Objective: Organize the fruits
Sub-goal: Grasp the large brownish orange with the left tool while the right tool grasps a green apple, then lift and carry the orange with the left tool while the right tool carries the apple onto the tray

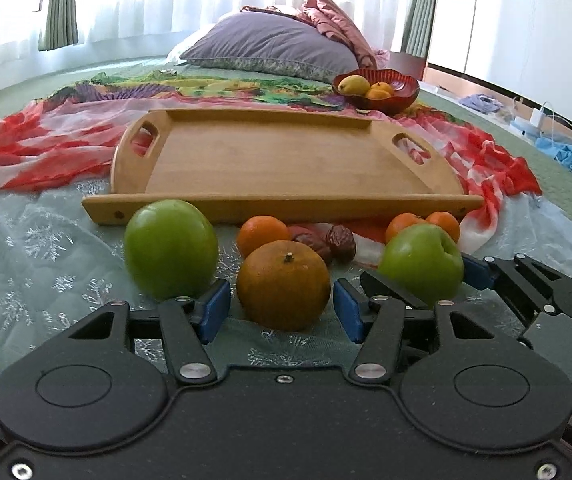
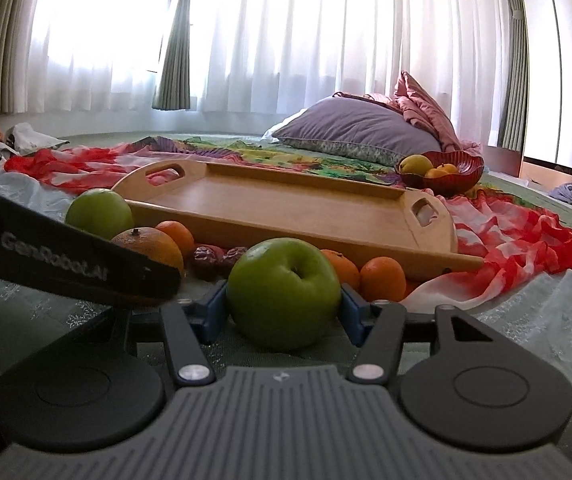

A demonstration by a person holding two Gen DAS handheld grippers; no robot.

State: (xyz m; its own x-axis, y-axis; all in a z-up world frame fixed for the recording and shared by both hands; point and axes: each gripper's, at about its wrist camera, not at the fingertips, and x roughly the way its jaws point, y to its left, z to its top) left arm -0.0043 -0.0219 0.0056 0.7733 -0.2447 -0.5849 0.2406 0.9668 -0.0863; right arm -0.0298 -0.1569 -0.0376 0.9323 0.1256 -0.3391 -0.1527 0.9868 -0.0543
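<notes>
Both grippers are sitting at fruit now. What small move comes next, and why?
Probably close both. The left gripper is open around the big orange, pads clear of it; the right gripper brackets the green apple, pads at its sides. The wooden tray behind holds nothing.

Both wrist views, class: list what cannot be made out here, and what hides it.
- Right wrist view: big orange partly hidden by the left gripper's black body.
- Right wrist view: whether the blue pads touch the green apple is unclear.
- Both views: red bowl contents partly hidden by its rim.
- Dark fruits: too blurred to identify.
</notes>
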